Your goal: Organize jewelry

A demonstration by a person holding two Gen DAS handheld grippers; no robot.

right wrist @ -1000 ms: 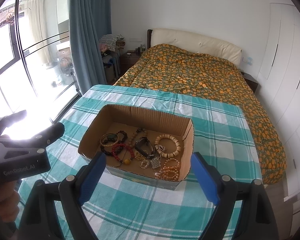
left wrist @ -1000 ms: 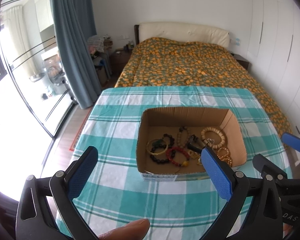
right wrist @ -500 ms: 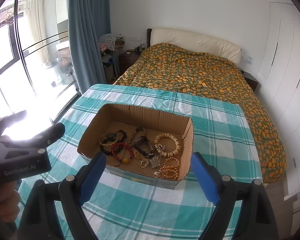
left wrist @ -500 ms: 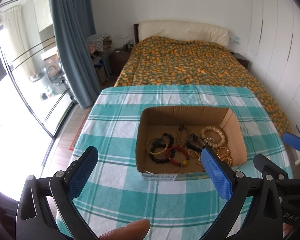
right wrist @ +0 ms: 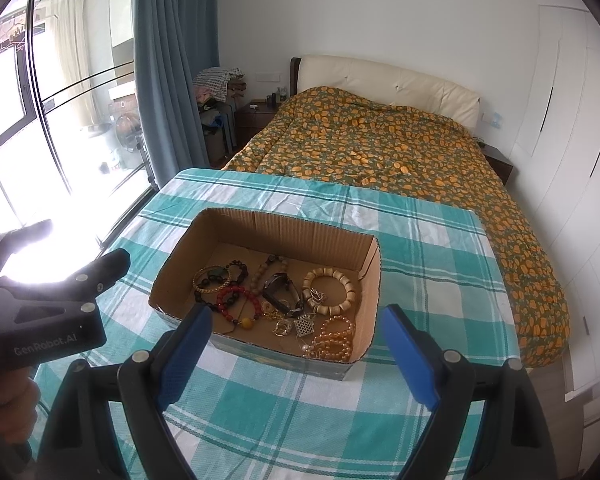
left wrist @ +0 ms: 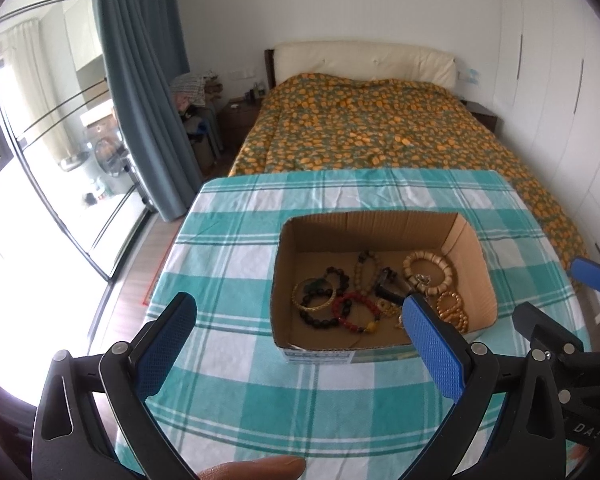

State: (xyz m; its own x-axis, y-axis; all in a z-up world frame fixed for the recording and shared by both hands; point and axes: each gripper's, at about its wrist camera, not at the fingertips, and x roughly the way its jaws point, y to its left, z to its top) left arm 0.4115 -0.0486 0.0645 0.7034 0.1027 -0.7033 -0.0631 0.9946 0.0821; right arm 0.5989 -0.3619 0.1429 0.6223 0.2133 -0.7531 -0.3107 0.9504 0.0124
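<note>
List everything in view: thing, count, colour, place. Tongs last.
cardboard box: one, brown, open, on the table
bracelets: several, cream, red, black, gold, inside the box
watch: one, dark, box middle
checked cloth: one, teal and white, covering the table
bed: one, orange-patterned cover, behind the table
curtain: one, blue, by the window
left tongs: one, black with blue pads, open, empty
right tongs: one, same, open, empty

A bed with an orange-and-green patterned quilt (left wrist: 364,128) stands against the white wall (left wrist: 340,4). Blue-grey curtains (right wrist: 172,60) hang beside bright floor-length windows (right wrist: 32,128).
</note>
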